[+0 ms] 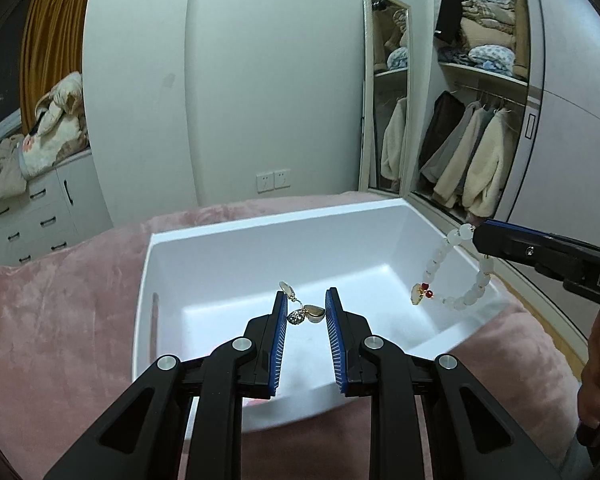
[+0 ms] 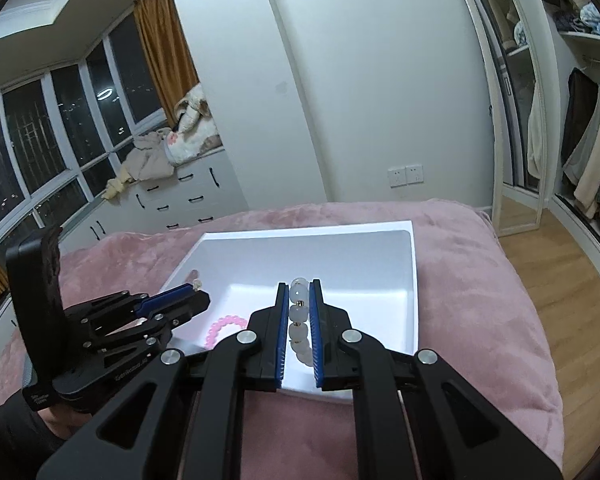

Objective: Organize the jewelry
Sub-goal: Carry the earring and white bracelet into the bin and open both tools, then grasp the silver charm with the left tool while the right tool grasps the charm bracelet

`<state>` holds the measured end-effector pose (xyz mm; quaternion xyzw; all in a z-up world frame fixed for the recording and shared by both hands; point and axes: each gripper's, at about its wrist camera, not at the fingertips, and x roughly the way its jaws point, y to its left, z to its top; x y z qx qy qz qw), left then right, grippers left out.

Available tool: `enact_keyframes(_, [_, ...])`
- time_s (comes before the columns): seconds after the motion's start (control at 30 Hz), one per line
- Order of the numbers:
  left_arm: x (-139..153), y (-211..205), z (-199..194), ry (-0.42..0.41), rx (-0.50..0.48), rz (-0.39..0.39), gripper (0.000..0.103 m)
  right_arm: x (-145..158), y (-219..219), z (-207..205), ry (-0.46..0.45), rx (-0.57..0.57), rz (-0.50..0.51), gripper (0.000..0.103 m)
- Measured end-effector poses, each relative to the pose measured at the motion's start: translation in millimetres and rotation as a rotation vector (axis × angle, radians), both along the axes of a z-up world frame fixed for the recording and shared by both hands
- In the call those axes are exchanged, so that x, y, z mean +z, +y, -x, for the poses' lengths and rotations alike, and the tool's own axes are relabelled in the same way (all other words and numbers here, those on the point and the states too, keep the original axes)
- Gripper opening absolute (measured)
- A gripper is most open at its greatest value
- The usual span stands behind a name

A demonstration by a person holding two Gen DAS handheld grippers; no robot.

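Observation:
A white box (image 1: 236, 240) sits on a pink blanket. My left gripper (image 1: 306, 300) is open over the box, with a gold and sparkly charm piece (image 1: 306, 314) between its fingertips, hanging by the left fingertip; I cannot tell if it touches. My right gripper (image 2: 299, 290) is shut on a white bead bracelet (image 2: 298, 322). In the left wrist view the bracelet (image 1: 460, 272) hangs from the right gripper (image 1: 478, 238) over the box's right rim, with red beads and a gold charm. A pink bead bracelet (image 2: 224, 330) lies inside the box (image 2: 404, 280).
The pink blanket (image 2: 480, 280) covers a bed. A white dresser (image 2: 180, 196) stands by the window at left. A mirror (image 2: 512, 120) leans on the wall, next to an open wardrobe (image 1: 480, 120) with hanging coats. Wood floor (image 2: 560, 280) lies at right.

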<state>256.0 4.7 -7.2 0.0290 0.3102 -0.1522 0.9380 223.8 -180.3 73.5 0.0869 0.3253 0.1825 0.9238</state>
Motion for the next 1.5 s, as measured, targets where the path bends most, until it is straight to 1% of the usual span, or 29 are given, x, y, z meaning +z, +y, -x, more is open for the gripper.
enact_keyframes(0.23, [-23.1,-1.9,-26.1,0.059,0.023,-0.016,0.025,-26.7,9.1,-22.8,0.055,0.000,0.013,0.011])
enact_keyframes(0.4, [-37.0,0.4,-40.2,0.104,0.051,-0.027,0.025,-37.7,18.0,-31.6,0.079,0.015,0.053,0.011])
enact_keyframes(0.63, [-43.6,4.2,-51.2,0.152,0.066,-0.025,0.025,-50.0,24.5,-40.3,0.123,0.030,0.076,0.011])
enact_keyframes(0.7, [-44.9,5.2,-55.7,0.172,0.064,-0.021,0.027,-53.2,25.6,-42.1,0.133,0.028,0.078,0.011])
enact_keyframes(0.73, [-45.0,5.5,-57.2,0.177,0.067,-0.022,0.033,-53.6,25.7,-43.1,0.138,0.028,0.076,0.011])
enact_keyframes(0.77, [-44.9,6.4,-57.9,0.177,0.080,-0.029,0.046,-54.5,25.7,-44.7,0.144,0.030,0.073,0.011])
enact_keyframes(0.8, [-44.4,8.2,-57.8,0.172,0.101,-0.034,0.054,-55.3,26.6,-46.3,0.151,0.030,0.071,0.012])
enact_keyframes(0.83, [-43.7,9.7,-56.7,0.165,0.116,-0.035,0.059,-54.6,26.6,-47.0,0.150,0.029,0.059,0.012])
enact_keyframes(0.9, [-43.3,11.8,-55.1,0.166,0.119,-0.028,0.059,-51.7,23.7,-46.1,0.149,0.033,0.029,0.012])
enact_keyframes(0.93, [-42.8,12.3,-53.8,0.167,0.119,-0.027,0.059,-49.6,22.7,-45.0,0.145,0.029,0.031,0.014])
enact_keyframes(0.97, [-41.9,11.6,-51.8,0.165,0.119,-0.027,0.059,-48.0,21.0,-43.8,0.139,0.023,0.034,0.022])
enact_keyframes(1.0, [-40.6,10.5,-49.5,0.162,0.113,-0.027,0.060,-44.9,18.6,-42.2,0.131,0.014,0.031,0.028])
enact_keyframes(1.03, [-39.1,9.3,-47.5,0.159,0.109,-0.027,0.061,-42.6,16.5,-40.8,0.125,0.007,0.025,0.042])
enact_keyframes(1.07, [-36.3,8.4,-44.3,0.149,0.106,-0.026,0.066,-39.3,13.2,-38.5,0.116,-0.009,0.020,0.057])
enact_keyframes(1.1, [-32.6,7.4,-40.8,0.135,0.100,-0.022,0.070,-36.9,11.1,-36.8,0.110,-0.019,0.019,0.065])
enact_keyframes(1.13, [-28.8,6.6,-37.5,0.120,0.099,-0.020,0.082,-33.3,6.5,-33.5,0.100,-0.038,0.014,0.081])
enact_keyframes(1.17, [-24.9,7.6,-34.9,0.107,0.107,-0.022,0.093,-30.2,1.6,-29.9,0.089,-0.050,-0.001,0.093])
enact_keyframes(1.2, [-20.8,7.6,-31.3,0.087,0.116,-0.022,0.094,-26.1,-3.7,-26.0,0.078,-0.060,-0.022,0.097])
enact_keyframes(1.23, [-16.8,7.7,-28.0,0.075,0.114,-0.017,0.094,-24.0,-6.6,-23.7,0.075,-0.069,-0.024,0.098])
enact_keyframes(1.33, [-9.5,7.2,-19.9,0.071,0.103,-0.016,0.094,-17.4,-14.1,-15.9,0.075,-0.086,0.000,0.098])
enact_keyframes(1.5, [-2.5,5.9,6.5,0.054,0.069,-0.028,0.094,-11.9,-25.7,4.8,0.072,-0.097,0.003,0.098])
